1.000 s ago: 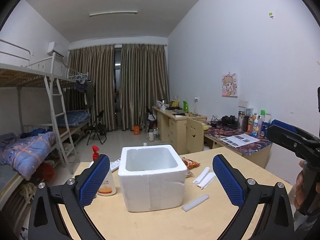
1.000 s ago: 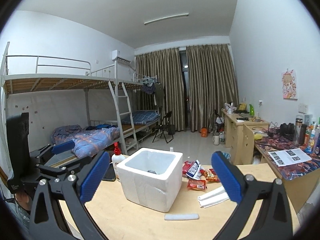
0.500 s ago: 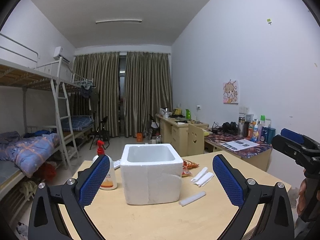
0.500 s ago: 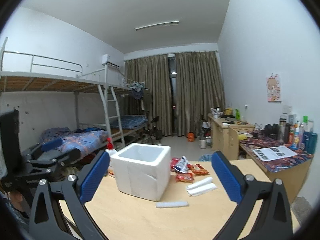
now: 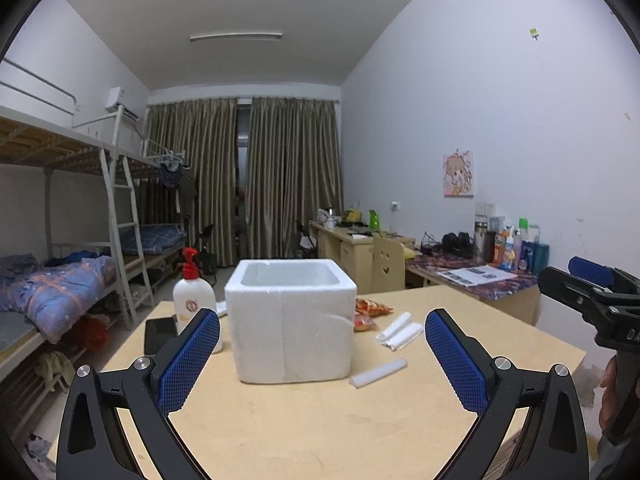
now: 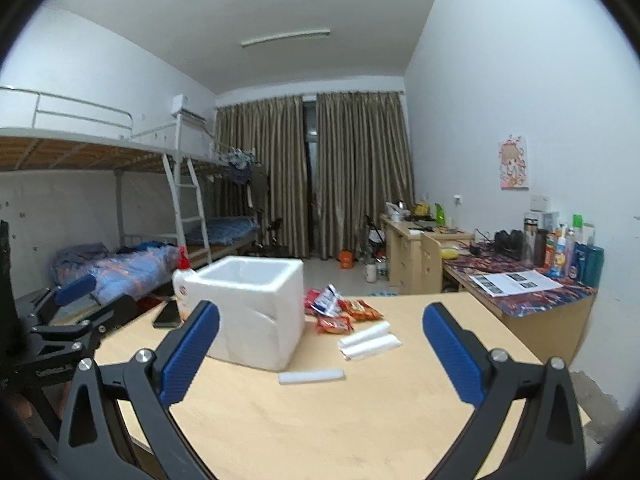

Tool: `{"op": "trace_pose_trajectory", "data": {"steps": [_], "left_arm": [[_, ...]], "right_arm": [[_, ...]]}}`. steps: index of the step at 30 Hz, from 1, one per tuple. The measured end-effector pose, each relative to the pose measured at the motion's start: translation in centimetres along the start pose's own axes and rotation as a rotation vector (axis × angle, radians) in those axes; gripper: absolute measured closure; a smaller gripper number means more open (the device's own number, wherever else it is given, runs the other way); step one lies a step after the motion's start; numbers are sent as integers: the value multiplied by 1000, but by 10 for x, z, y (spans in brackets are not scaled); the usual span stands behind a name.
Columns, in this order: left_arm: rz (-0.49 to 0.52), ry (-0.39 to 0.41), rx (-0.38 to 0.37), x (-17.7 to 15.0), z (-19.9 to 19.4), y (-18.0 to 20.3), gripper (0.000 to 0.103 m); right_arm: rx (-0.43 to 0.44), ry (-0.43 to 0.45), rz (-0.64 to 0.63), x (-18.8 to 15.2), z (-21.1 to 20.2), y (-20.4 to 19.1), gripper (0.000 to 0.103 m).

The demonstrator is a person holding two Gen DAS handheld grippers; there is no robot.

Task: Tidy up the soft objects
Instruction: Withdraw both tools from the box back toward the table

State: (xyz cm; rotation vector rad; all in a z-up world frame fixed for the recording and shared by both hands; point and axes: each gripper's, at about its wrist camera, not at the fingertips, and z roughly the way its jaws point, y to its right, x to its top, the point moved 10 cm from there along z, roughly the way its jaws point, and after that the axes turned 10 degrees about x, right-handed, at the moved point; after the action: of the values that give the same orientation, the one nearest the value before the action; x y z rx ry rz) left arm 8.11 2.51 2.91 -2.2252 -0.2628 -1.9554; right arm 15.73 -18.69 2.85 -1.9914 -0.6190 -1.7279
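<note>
Right wrist view: the right gripper (image 6: 320, 356) hangs above the near edge of the tabletop (image 6: 360, 432), jaws spread wide and holding nothing. Straight ahead between its 2 blue pads lies a white foam stick (image 6: 311, 376), long axis running left to right, roughly parallel to the near edge. Just beyond it, toward the right edge, sit 2 white rolls (image 6: 369, 341) side by side, angled slightly. Red snack packets (image 6: 340, 312) lie farther back, near the far edge. The open white foam box (image 6: 250, 308) stands left of the stick, close but apart.

In the left wrist view, the left gripper (image 5: 322, 364) also gapes wide and empty, facing the box (image 5: 291, 324) head-on; the stick (image 5: 378, 372) lies off to its right. The right gripper looks nearer to the stick, which lies crosswise to the gap, so the wrist probably needs to turn.
</note>
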Motion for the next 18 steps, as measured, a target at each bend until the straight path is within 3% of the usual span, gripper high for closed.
{"op": "trace_pose_trajectory", "data": {"steps": [6, 18], "left_arm": [[28, 25, 5, -18, 0, 7, 0], [38, -80, -65, -58, 10, 25, 0]], "right_arm": [[-37, -13, 43, -15, -3, 14, 0], [-45, -78, 63, -43, -5, 15, 0]]}}
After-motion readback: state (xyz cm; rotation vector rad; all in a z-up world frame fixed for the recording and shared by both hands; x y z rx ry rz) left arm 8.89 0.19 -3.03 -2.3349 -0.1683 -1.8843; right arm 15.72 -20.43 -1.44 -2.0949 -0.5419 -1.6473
